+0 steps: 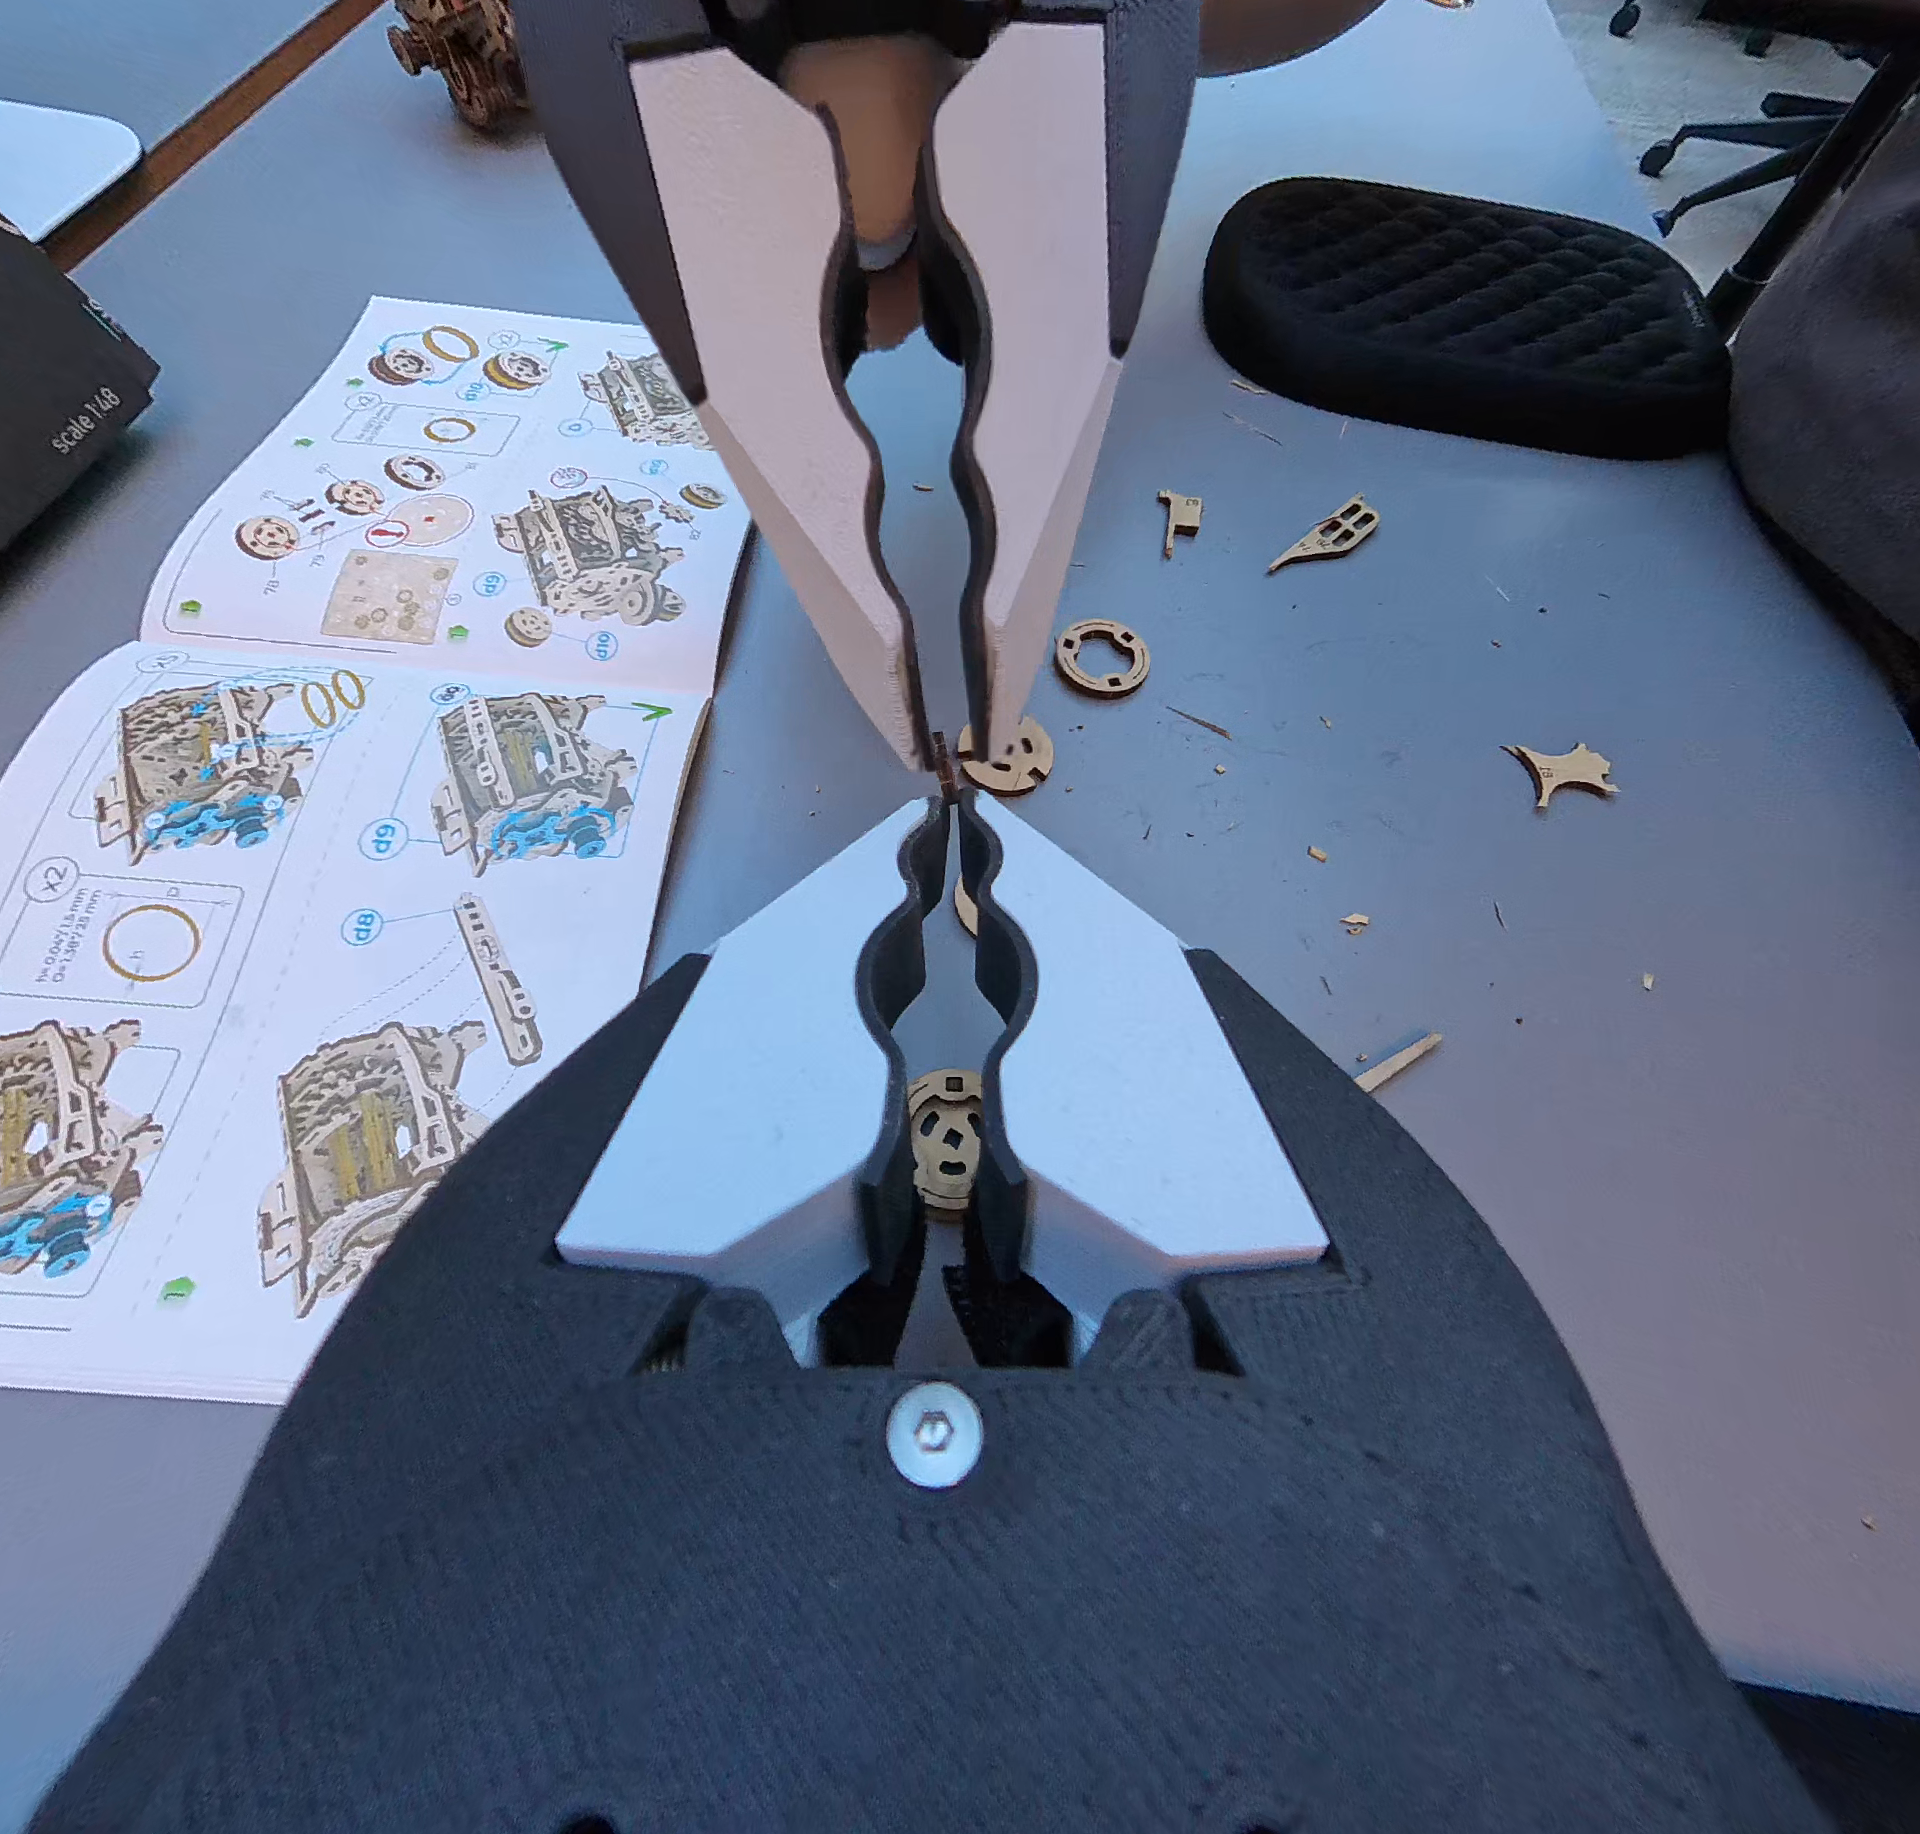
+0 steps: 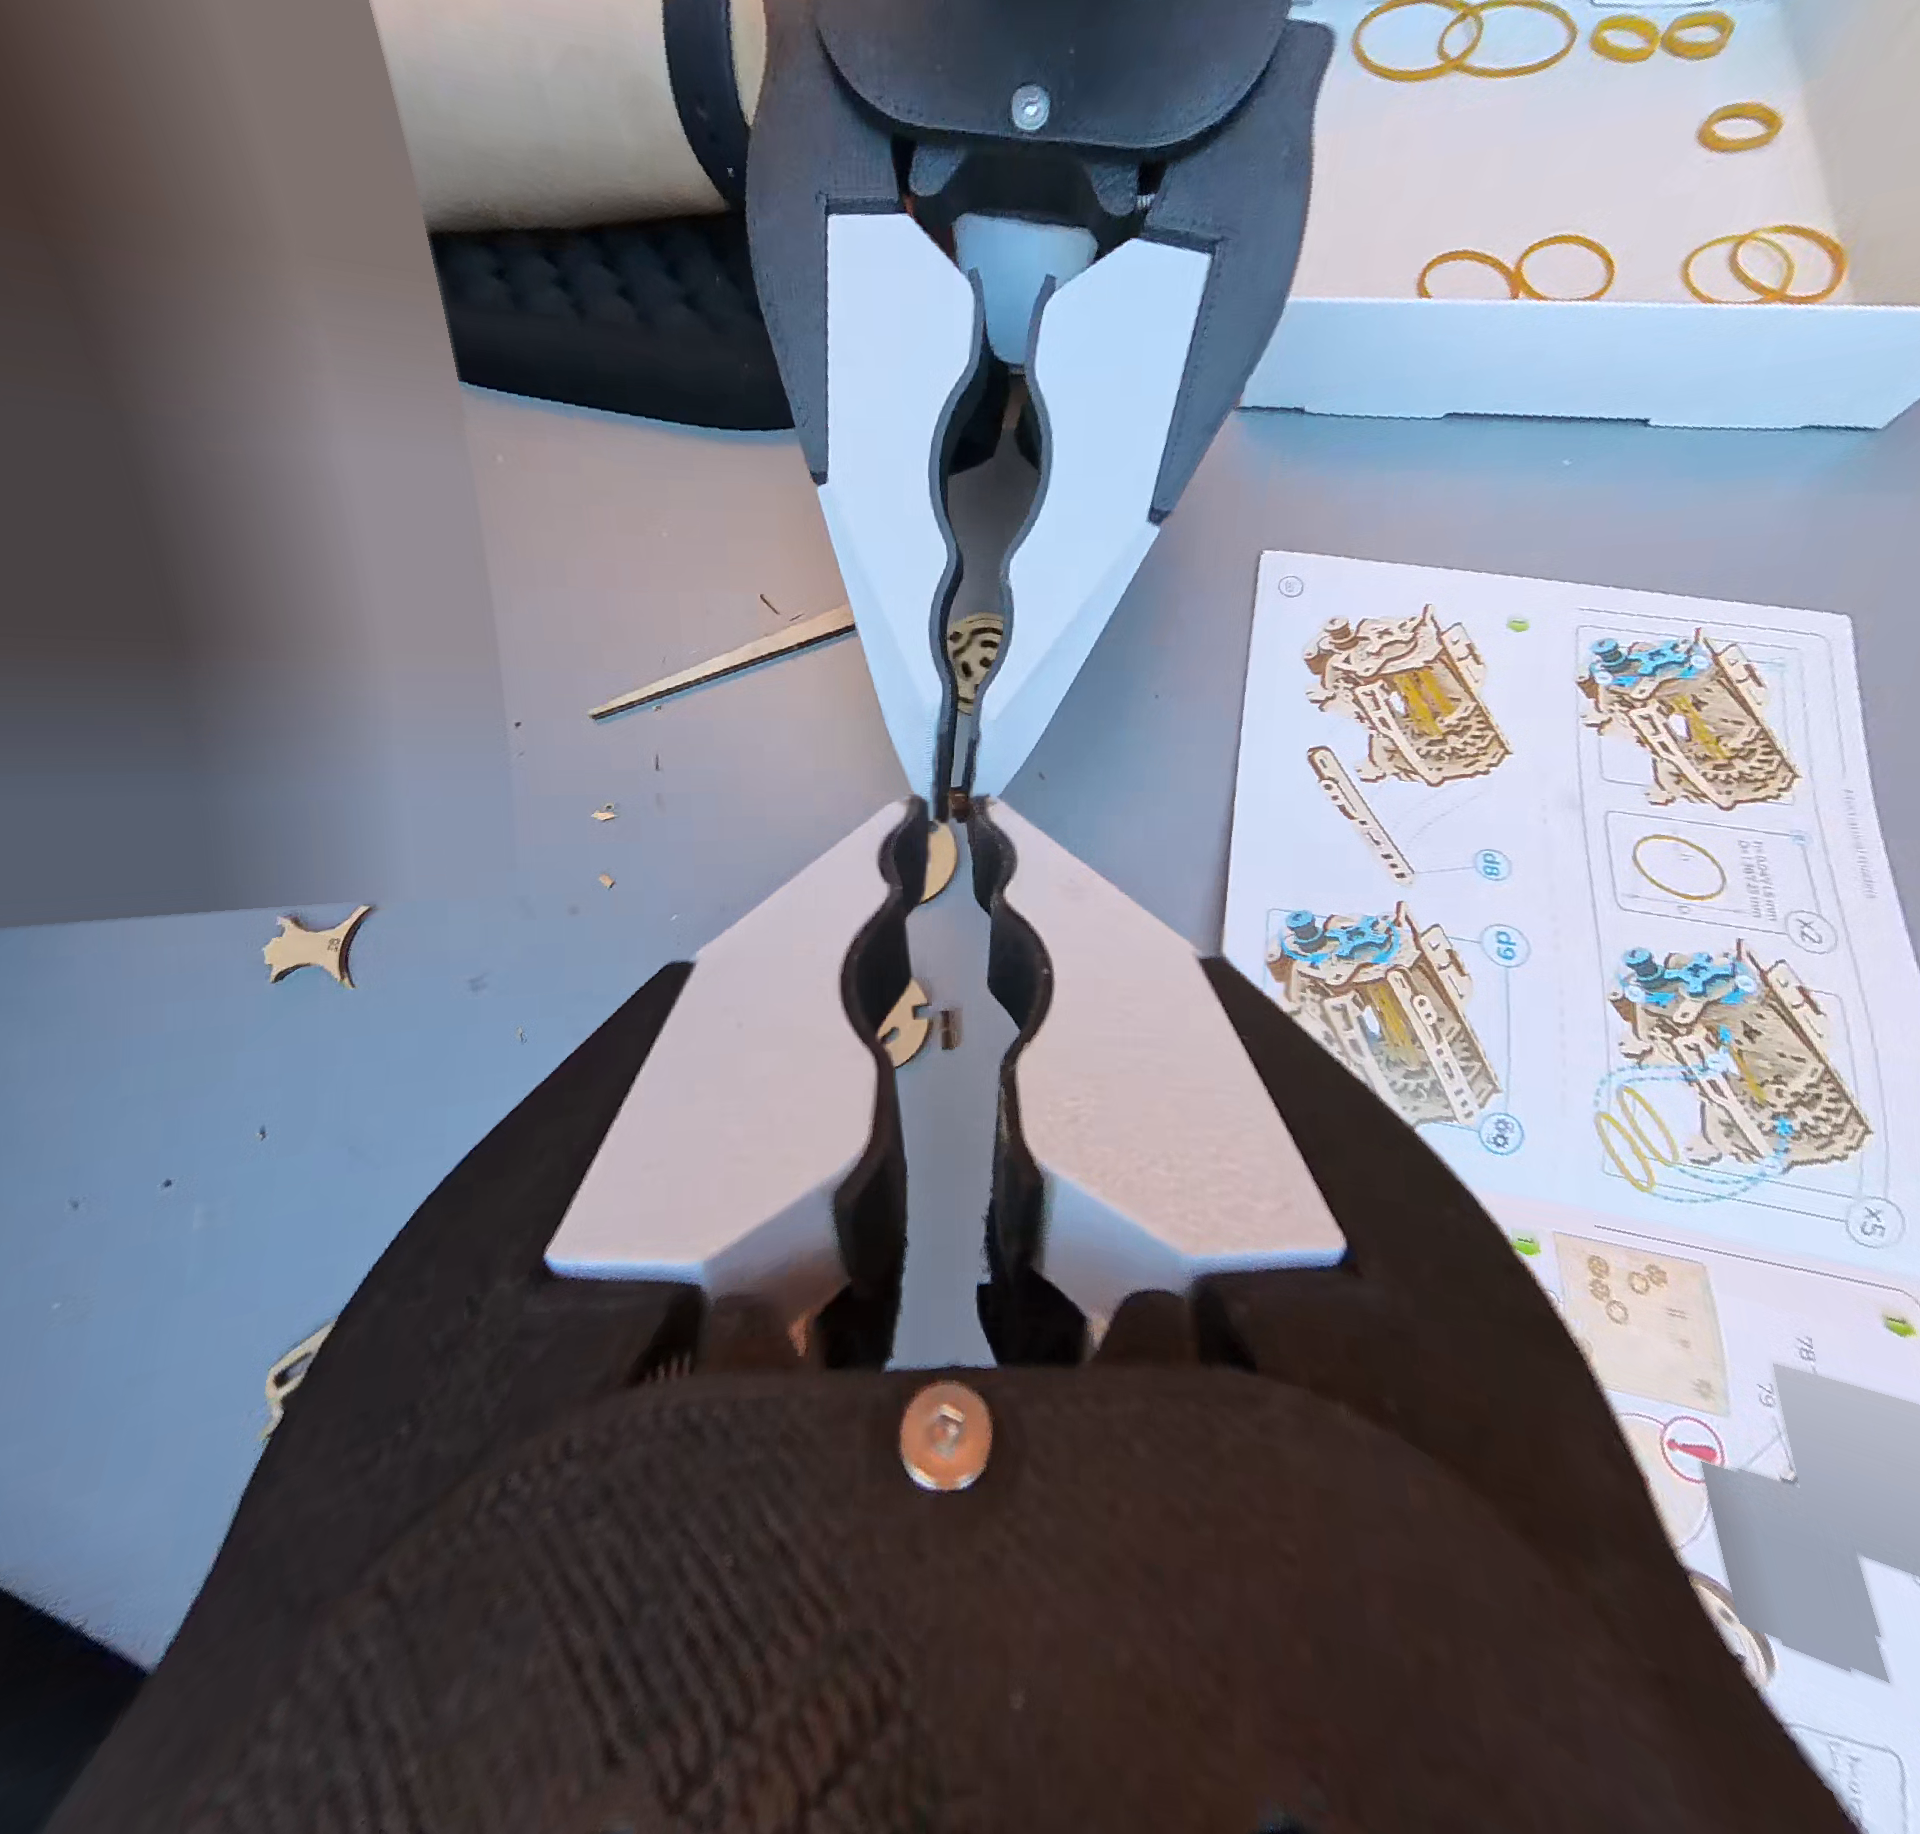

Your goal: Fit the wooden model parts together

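My left gripper (image 1: 948, 810) and my right gripper (image 2: 952, 816) meet tip to tip above the grey table (image 1: 1455, 1213). Both are shut on a tiny dark wooden piece (image 1: 943, 771) pinched between the two pairs of tips; it also shows in the right wrist view (image 2: 958, 799). The right gripper (image 1: 943, 754) comes in from the top of the left wrist view, and the left gripper (image 2: 956, 782) from the top of the right wrist view. On the table below lie a slotted wooden disc (image 1: 1010, 758), a wooden ring (image 1: 1101, 655) and a round holed disc (image 1: 945, 1140).
An open instruction booklet (image 1: 343, 849) lies on the left. A black padded rest (image 1: 1455, 319) and wood scraps (image 1: 1564, 774) lie to the right. A built wooden model (image 1: 447, 8) stands far left. A white box (image 2: 1558, 361) holds yellow rubber bands (image 2: 1465, 37). The grippers are tip to tip, or close to it.
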Available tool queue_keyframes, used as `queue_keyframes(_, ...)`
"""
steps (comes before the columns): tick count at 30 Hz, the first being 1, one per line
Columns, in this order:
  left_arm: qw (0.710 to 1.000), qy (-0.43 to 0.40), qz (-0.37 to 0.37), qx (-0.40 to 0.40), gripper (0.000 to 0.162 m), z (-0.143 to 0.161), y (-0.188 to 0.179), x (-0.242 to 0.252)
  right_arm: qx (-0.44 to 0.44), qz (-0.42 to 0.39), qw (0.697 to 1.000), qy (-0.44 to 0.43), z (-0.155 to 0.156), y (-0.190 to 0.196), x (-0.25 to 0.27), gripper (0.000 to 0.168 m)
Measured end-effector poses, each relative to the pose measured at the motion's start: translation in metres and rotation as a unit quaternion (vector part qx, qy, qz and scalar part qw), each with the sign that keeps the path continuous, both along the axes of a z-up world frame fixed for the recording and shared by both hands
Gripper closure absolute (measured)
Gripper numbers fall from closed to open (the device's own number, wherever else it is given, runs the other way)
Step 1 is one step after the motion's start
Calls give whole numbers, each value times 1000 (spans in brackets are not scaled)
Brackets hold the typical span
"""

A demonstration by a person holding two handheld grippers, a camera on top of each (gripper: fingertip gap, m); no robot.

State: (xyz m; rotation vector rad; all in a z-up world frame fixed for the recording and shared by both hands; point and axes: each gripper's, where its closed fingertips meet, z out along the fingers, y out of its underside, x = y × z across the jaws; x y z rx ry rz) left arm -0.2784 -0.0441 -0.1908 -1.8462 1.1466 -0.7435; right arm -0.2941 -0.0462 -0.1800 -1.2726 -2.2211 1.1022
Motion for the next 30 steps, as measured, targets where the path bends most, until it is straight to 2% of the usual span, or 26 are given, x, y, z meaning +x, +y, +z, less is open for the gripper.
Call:
queue_keyframes(10, 1000, 1, 0, 1, 162, 0, 0, 0, -44, -20, 999, 14, 1, 2, -4, 162)
queue_keyframes(30, 1000, -5, 2, 2, 162, 2, 1, 0, -53, -18, 998, 10, 0, 0, -1, 167)
